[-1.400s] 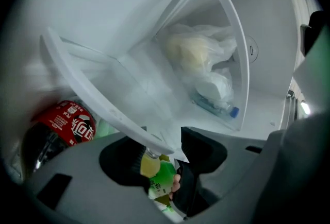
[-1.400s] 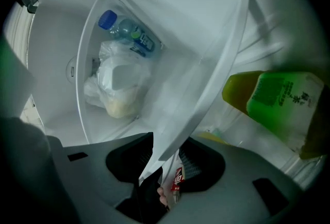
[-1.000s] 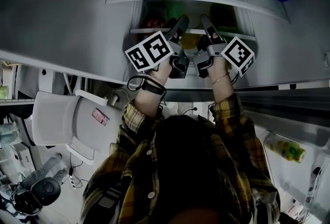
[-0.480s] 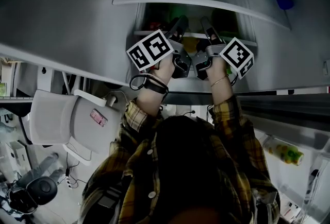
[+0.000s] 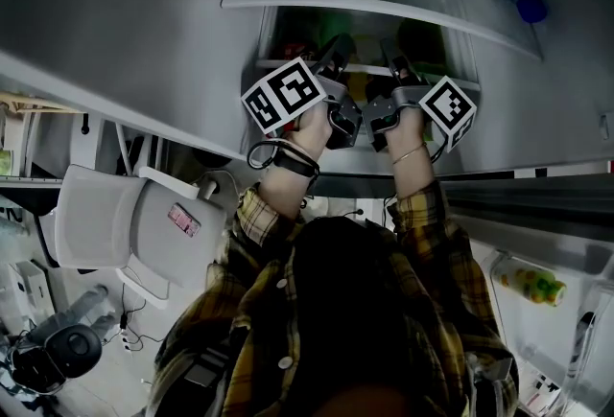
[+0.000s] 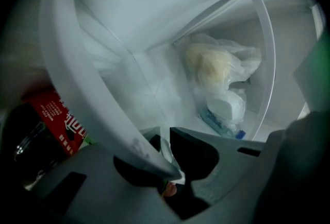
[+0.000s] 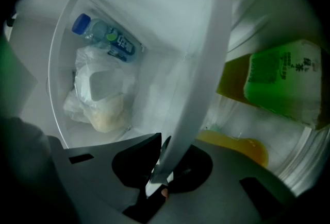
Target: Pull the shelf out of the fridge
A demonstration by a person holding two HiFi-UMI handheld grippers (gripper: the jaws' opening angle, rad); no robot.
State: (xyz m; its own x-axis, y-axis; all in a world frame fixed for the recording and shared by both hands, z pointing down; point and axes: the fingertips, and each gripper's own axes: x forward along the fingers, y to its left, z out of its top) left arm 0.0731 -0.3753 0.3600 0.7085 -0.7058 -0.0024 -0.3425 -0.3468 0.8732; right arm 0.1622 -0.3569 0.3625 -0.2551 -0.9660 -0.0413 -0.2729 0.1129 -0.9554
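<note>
**Fridge interior and handling gear, counted**

- Hand-held two-jaw grippers: 2, namely left gripper and right gripper.
- Marker cubes: 2, one on the left and one on the right.
- Fridge shelves with white front rim: 2, namely lower shelf and upper shelf.
- Clear plastic bag of pale food: 1.
- Blue-capped bottle: 1.
- Green carton: 1.
- Red-labelled package: 1.
- Person in plaid shirt: 1.
- Wristwatch: 1.
- Bracelet: 1.

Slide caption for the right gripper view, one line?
Right gripper, jaws just closed on the shelf edge; green carton beyond.
</note>
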